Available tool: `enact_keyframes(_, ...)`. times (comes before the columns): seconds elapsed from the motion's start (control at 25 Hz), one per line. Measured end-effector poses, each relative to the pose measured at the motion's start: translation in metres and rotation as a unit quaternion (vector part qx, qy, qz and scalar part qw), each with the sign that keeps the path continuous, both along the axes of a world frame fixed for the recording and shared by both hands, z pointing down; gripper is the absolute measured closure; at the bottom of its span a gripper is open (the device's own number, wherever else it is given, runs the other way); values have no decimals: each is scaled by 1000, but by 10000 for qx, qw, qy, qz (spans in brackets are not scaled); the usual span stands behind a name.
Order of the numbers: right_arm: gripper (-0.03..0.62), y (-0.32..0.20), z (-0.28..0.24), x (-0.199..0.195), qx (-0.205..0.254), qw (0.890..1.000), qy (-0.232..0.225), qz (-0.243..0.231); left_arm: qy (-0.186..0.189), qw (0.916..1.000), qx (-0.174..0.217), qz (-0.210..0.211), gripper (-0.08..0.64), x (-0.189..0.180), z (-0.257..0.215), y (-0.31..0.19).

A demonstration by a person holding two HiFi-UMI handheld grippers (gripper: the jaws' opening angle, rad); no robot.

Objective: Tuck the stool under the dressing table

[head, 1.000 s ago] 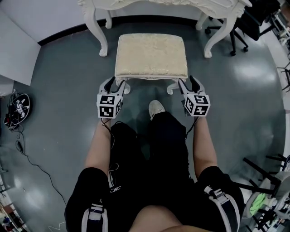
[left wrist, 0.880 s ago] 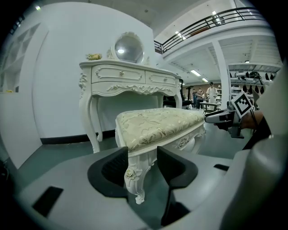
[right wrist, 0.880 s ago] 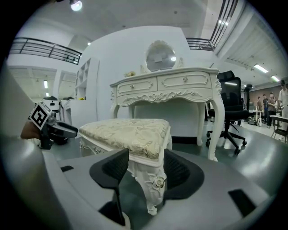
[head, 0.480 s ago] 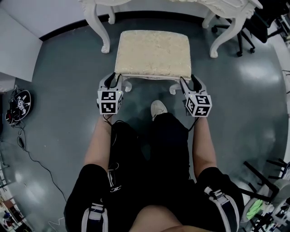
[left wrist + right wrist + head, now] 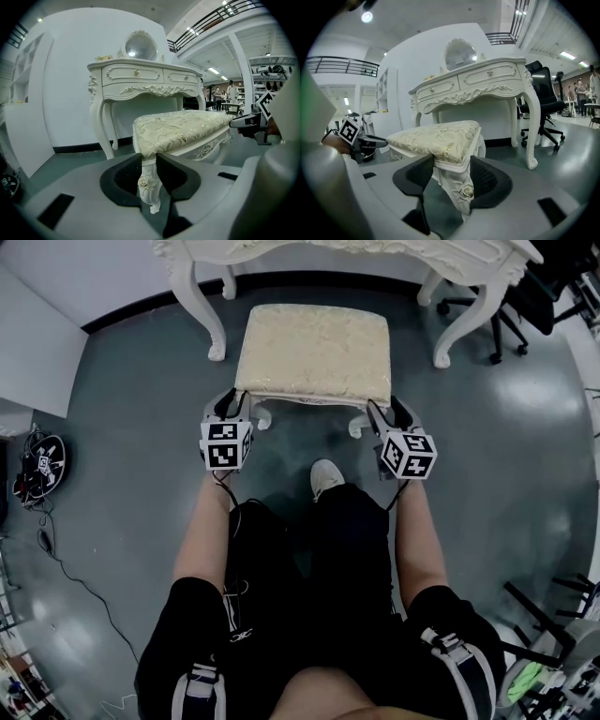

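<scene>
Left tongs (image 5: 234,406), just closing, and right tongs (image 5: 388,410) clamp white-legged cream-cushioned stool (image 5: 314,352).

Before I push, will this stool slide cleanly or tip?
The stool probably slides; the floor looks smooth and glossy. Its carved frame looks rigid, so it should move as one piece. The slim curled legs could catch, so tipping seems possible.

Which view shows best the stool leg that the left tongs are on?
The left gripper view: the carved leg stands between the left tongs, whose jaws have just been closing and press it. The head view shows only its foot past the marker cube; the right gripper view, just those tongs at the stool's far corner.
</scene>
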State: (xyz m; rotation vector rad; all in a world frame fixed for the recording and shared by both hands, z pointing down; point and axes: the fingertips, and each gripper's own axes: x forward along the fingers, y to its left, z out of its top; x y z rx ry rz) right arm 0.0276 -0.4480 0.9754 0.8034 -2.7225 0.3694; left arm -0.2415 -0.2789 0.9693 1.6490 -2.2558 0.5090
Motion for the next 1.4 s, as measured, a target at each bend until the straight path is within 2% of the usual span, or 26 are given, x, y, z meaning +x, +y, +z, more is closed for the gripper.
enact_keyframes(0.2, 333, -35, -2, -14, 114, 9998, 82, 134, 26, 10000, -54, 79, 456, -11, -1, -32)
enact_keyframes(0.44, 336, -89, -2, -42, 183, 9997, 136, 82, 49, 9999, -53, 126, 449, -36, 0, -80)
enact_keyframes(1.4, 339, -288, -9, -169, 519, 9985, 151, -29, -49, 9997, 10, -219, 449, -151, -4, -262)
